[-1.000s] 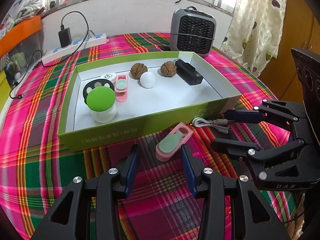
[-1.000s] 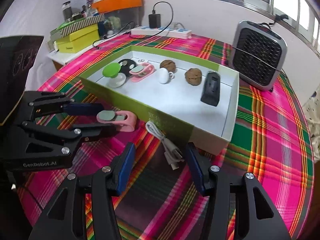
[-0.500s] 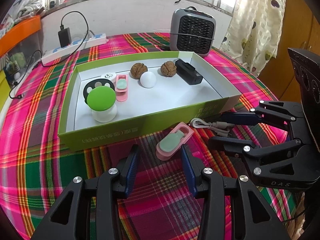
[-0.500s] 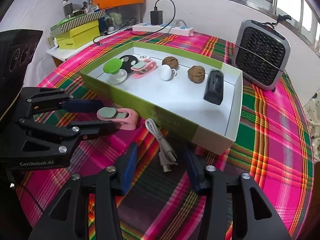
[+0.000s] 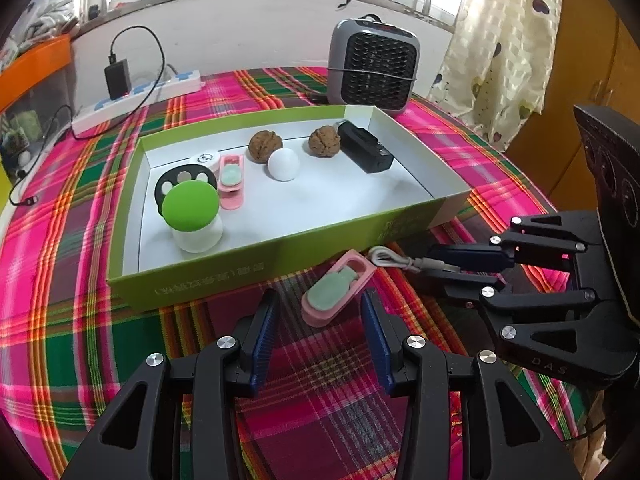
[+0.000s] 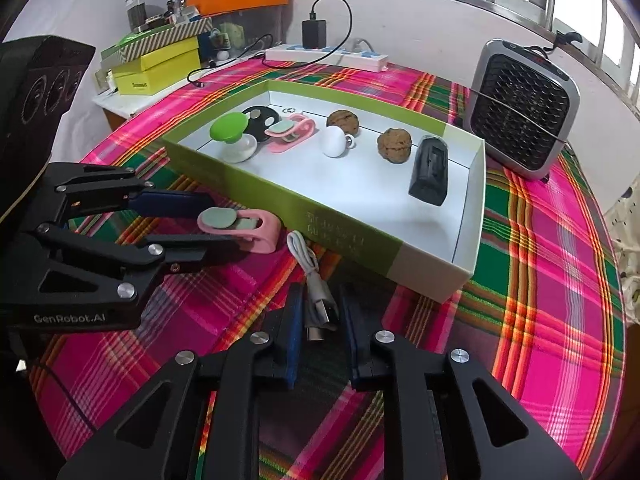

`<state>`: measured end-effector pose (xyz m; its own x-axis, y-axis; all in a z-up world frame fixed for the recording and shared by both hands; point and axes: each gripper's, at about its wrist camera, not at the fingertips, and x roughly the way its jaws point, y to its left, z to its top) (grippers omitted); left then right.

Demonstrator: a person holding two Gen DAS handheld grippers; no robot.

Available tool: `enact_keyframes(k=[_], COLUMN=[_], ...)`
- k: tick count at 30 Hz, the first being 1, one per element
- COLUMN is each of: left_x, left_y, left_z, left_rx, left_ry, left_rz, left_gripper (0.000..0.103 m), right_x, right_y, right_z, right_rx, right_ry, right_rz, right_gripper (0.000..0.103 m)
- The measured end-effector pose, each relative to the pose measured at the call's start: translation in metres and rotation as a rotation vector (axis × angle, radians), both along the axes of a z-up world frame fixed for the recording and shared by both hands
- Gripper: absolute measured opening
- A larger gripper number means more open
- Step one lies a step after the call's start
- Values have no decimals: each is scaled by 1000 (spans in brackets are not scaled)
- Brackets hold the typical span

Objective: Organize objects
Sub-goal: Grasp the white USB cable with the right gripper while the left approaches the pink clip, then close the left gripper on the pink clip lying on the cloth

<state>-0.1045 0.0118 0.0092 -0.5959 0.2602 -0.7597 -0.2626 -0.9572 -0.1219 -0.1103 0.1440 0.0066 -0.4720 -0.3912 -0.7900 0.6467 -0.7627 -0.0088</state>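
Note:
A pink clip with a grey-green pad lies on the plaid cloth just in front of the green box. My left gripper stands open around it, and its pads do not touch the clip. A white USB cable lies beside the clip. My right gripper is shut on the cable's plug ends. In the box lie a green mushroom lamp, a black disc, a second pink clip, a white ball, two walnuts and a black block.
A grey fan heater stands behind the box, and a power strip with a black charger lies at the back left. Yellow boxes are stacked on a side shelf. The cloth-covered table edge curves close on the right.
My right gripper's jaws have come together on the cable's plugs. The left gripper and the pink clip have not moved.

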Motion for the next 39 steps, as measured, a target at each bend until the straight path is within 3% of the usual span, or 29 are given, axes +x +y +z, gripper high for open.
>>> enact_keyframes(k=[18,34,39], left_x=[8,-3,-5], left_y=[24,27,26], left_z=[3,-2,-2], left_rx=[4,-50,-36], left_ry=[-1,-6,-14], left_rz=[-89,-18,-2], left_gripper=[40,40,40], right_x=[14,18,18], right_y=[24,24,24], right_z=[0,0,0], right_rx=[-56,-62,-67], right_ry=[-9,-6,-7], right_rz=[-133,-158,-159], right_gripper=[19,19,19])
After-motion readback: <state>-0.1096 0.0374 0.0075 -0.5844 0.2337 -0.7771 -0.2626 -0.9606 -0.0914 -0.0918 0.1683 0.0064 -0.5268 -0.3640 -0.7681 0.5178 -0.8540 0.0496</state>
